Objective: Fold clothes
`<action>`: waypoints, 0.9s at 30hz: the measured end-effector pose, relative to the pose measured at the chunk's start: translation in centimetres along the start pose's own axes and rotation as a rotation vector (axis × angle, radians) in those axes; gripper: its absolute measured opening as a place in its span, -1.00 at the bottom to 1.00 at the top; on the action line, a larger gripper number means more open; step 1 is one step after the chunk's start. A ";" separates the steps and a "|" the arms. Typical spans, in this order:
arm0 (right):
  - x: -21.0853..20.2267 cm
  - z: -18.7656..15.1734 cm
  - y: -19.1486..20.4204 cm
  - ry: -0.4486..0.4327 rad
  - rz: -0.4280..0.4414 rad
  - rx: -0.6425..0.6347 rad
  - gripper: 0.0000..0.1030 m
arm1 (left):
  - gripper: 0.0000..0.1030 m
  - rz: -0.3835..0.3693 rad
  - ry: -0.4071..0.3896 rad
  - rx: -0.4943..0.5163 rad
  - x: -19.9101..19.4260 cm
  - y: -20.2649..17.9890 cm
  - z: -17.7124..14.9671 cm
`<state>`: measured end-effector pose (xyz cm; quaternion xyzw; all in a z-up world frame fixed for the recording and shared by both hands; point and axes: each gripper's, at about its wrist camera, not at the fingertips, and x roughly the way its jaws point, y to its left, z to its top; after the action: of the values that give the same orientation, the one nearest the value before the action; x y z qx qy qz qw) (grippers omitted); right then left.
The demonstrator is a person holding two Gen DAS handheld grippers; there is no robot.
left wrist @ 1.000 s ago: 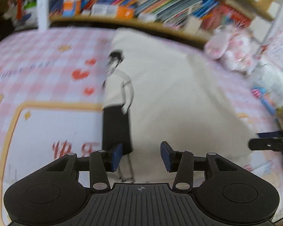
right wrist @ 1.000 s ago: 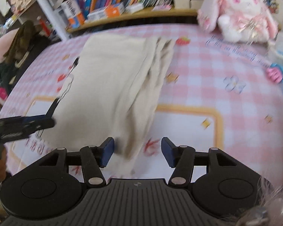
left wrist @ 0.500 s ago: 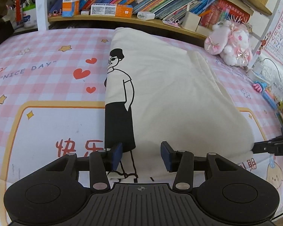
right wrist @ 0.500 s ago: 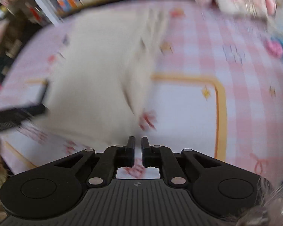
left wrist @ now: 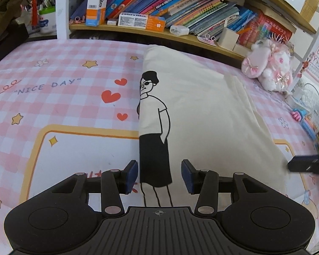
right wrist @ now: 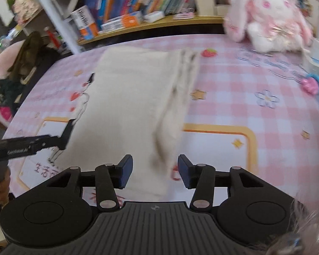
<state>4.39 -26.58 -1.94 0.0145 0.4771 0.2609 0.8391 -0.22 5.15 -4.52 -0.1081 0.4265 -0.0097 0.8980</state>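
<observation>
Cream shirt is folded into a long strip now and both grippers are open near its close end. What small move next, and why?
Probably lower both grippers onto the near hem and pinch it. The cream shirt lies as a long strip; the left gripper frames its printed edge, and the right gripper, whose jaws have just been opening, frames the bunched edge. Neither holds cloth yet, so a grip comes before folding the hem away.

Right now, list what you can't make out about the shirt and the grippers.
- Shirt near hem: left wrist view, cut off behind the left gripper body.
- Printed figure: its far half is folded under at the shirt's left edge.
- Shirt's right folds: right wrist view, motion blur hides how many layers there are.
- Right gripper: jaws just opened over the hem, pads apart; contact with the cloth is unclear.
</observation>
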 end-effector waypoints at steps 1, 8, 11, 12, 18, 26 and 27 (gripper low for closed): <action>0.7 0.0 0.3 0.020 -0.015 -0.009 -0.27 | -0.12 0.000 0.004 0.003 0.2 0.2 0.2; -0.1 0.4 1.3 0.019 -0.031 0.001 -0.87 | -0.12 -0.022 -0.010 0.026 1.1 2.2 2.9; 1.6 -0.2 0.4 0.095 -0.096 0.058 -0.87 | -0.12 -0.048 -0.016 -0.004 2.1 3.6 4.8; 2.1 -0.4 0.2 0.121 -0.118 0.077 -0.86 | -0.12 -0.061 -0.016 -0.013 2.5 3.9 5.5; 1.0 -0.4 0.8 0.075 -0.181 0.124 -0.27 | -0.09 -0.145 -0.007 -0.068 6.3 5.7 10.7; 1.1 -0.6 0.9 0.031 -0.258 0.274 -0.59 | -0.09 -0.263 0.051 -0.160 13.6 7.3 16.3; 1.3 -0.7 0.8 0.039 -0.265 0.297 -0.70 | -0.10 -0.274 0.063 -0.170 14.4 7.5 16.7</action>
<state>4.05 -25.46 -3.16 0.0701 0.5242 0.0752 0.8454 21.16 13.97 -6.81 -0.2406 0.4352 -0.0991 0.8619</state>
